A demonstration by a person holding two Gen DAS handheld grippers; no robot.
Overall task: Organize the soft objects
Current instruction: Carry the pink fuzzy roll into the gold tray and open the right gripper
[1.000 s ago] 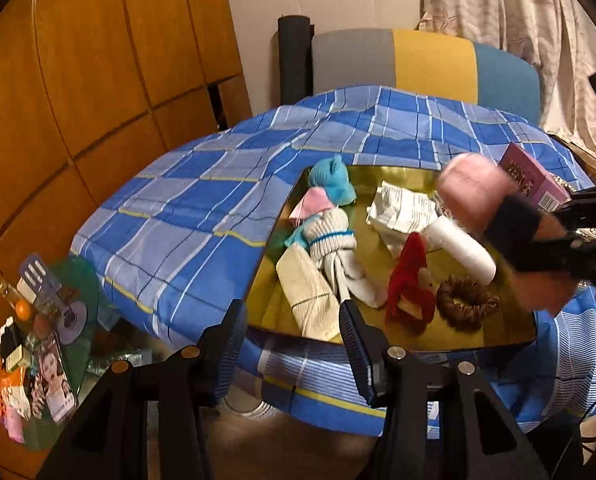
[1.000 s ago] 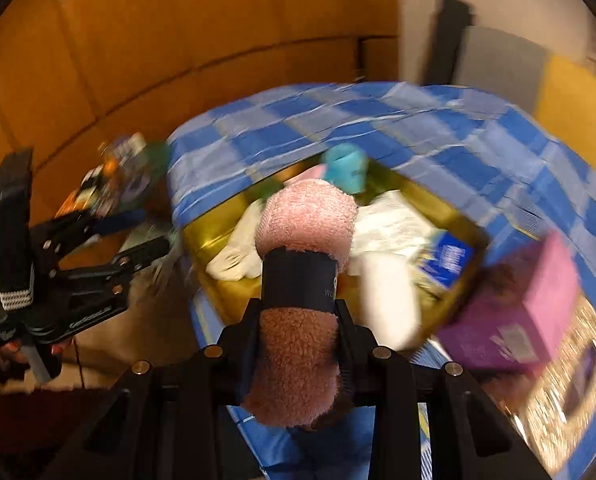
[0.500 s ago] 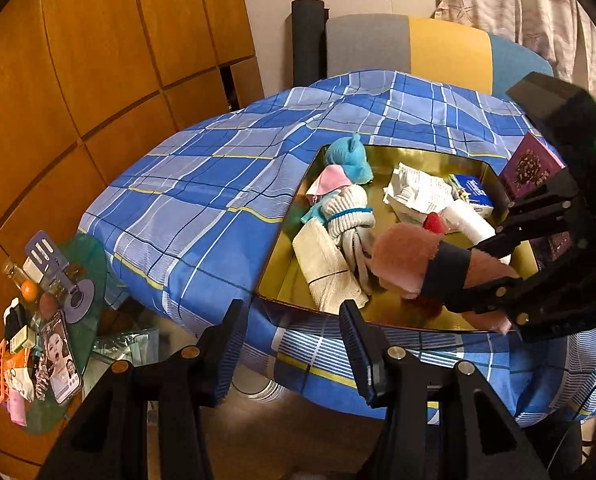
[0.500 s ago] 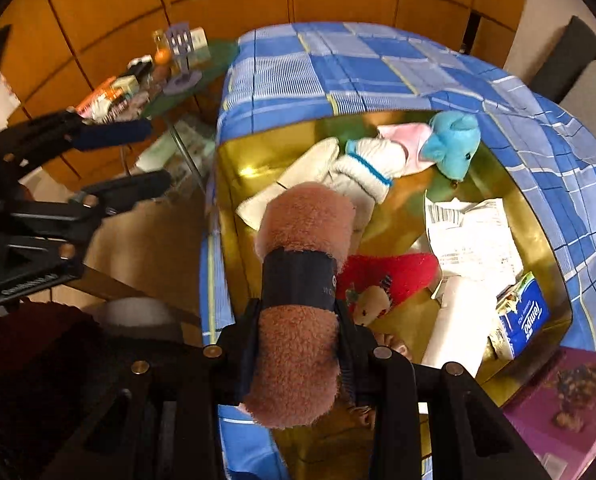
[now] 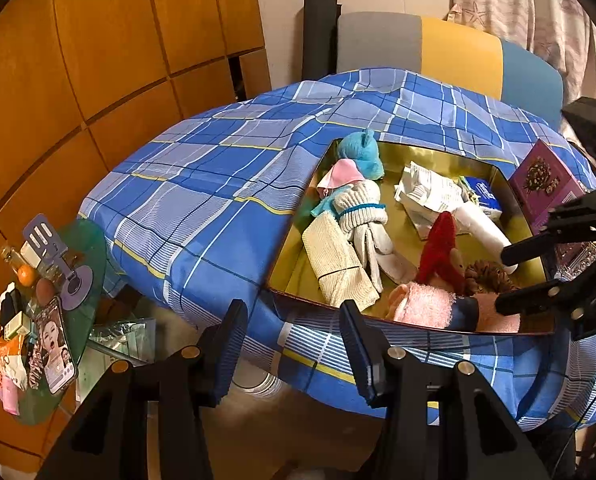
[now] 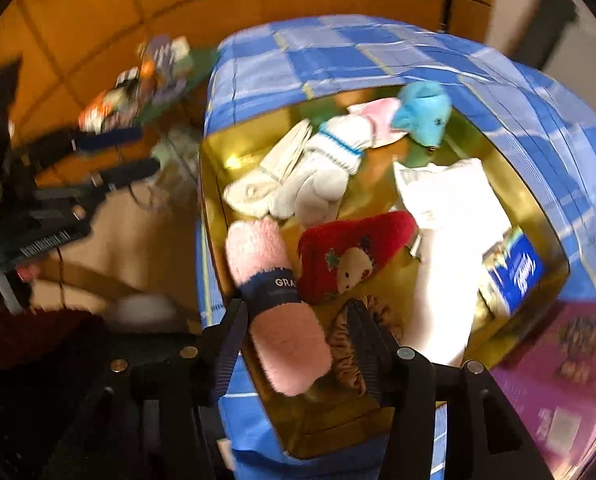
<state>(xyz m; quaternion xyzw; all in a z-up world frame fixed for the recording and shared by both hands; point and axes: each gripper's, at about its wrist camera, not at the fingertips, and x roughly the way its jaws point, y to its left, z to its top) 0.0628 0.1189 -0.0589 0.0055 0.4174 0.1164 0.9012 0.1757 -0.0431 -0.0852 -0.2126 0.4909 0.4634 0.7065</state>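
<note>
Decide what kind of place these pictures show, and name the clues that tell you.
Most likely a room in a home: a table under a blue checked cloth, a padded chair by a curtain, and a gold tray of socks and soft toys.

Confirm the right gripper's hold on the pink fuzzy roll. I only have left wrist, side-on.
Observer: No clamp. Right wrist view shows the right gripper with its jaws opening, the pink fuzzy roll between them and a gap on one side.
Operator: Anything under the fingers?
Observer: The brown scrunchie shows in that gap, behind the roll's near end.
Operator: Roll clear of the red sock?
Observer: No, the red sock touches the roll at its navy band.
</note>
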